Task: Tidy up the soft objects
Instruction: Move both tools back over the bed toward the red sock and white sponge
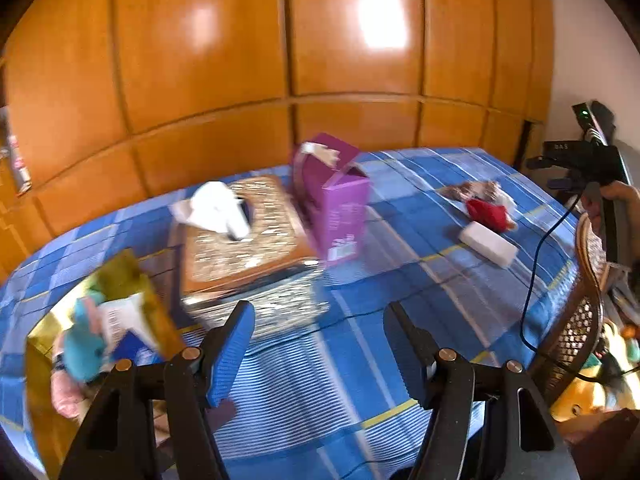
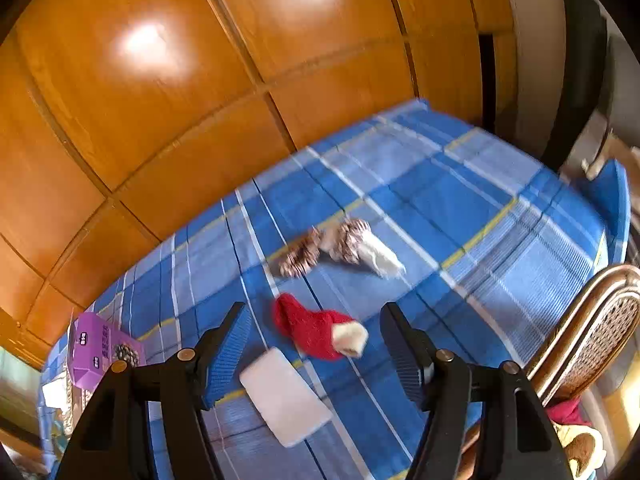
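A red knitted sock with a white cuff (image 2: 316,330) lies on the blue plaid tablecloth (image 2: 460,208), with a white foam block (image 2: 284,394) just in front and a brown-and-white fuzzy toy (image 2: 340,246) behind. My right gripper (image 2: 316,352) is open and empty, hovering above the sock and block. My left gripper (image 1: 320,350) is open and empty over bare cloth. In the left wrist view the red sock (image 1: 488,214), block (image 1: 488,245) and fuzzy toy (image 1: 476,190) lie at the right. A yellow bag (image 1: 120,292) at the left holds a teal soft toy (image 1: 82,350).
A purple carton (image 1: 334,196) stands mid-table beside a gold tissue box (image 1: 244,236) with a white tissue sticking out. A wicker chair (image 2: 592,336) stands at the table's right edge. A black cable (image 1: 536,272) runs across the cloth. Orange wooden panels back the table.
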Motion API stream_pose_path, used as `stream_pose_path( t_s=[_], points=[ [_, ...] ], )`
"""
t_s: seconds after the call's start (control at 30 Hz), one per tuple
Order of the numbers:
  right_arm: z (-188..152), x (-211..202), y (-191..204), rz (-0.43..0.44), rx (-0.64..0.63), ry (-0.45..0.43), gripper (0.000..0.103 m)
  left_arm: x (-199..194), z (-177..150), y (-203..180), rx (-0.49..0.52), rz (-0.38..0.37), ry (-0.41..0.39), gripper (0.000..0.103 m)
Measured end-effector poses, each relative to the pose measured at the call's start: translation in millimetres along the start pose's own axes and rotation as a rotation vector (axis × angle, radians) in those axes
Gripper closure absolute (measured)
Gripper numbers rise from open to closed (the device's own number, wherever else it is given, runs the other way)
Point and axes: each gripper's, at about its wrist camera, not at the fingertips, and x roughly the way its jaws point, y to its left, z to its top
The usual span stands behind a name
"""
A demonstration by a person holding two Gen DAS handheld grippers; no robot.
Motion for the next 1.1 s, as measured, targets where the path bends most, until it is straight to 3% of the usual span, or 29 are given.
stream_pose_path(
  t_s=[0.13,0.3,0.63,0.7,0.73,0.77,0.8,0.9,1.0,1.1],
  points=[
    [-5,27,-6,0.083,0.024,0.189,0.035,19,8,-18,0.054,-0.037,0.035,0.036],
    [-16,57,12,0.098,-0.006,0.341,0.035,35,13,-34,0.094,-0.074,0.071,0.036],
    [-31,127,34,-0.063,0.004,0.519,0.035,55,23,-52,0.117,-0.133,0.105,0.035],
    [-40,134,37,-0.009,0.015,0.581,0.034,60,25,-55,0.121,-0.144,0.111,0.035],
    [-47,136,41,0.127,0.045,0.644,0.034,62,25,-57,0.122,-0.15,0.116,0.035],
    [-49,135,45,0.207,0.06,0.663,0.034,66,26,-59,0.122,-0.159,0.123,0.035],
    [-51,128,51,0.278,0.052,0.65,0.034,68,27,-60,0.123,-0.162,0.129,0.035],
    [-44,113,55,0.27,0.006,0.566,0.034,79,29,-66,0.121,-0.168,0.153,0.035],
    [-33,105,46,0.232,0.012,0.482,0.034,90,33,-72,0.111,-0.175,0.181,0.035],
    [-19,87,29,0.15,0.035,0.307,0.034,105,41,-81,0.095,-0.2,0.203,0.035]
  ],
)
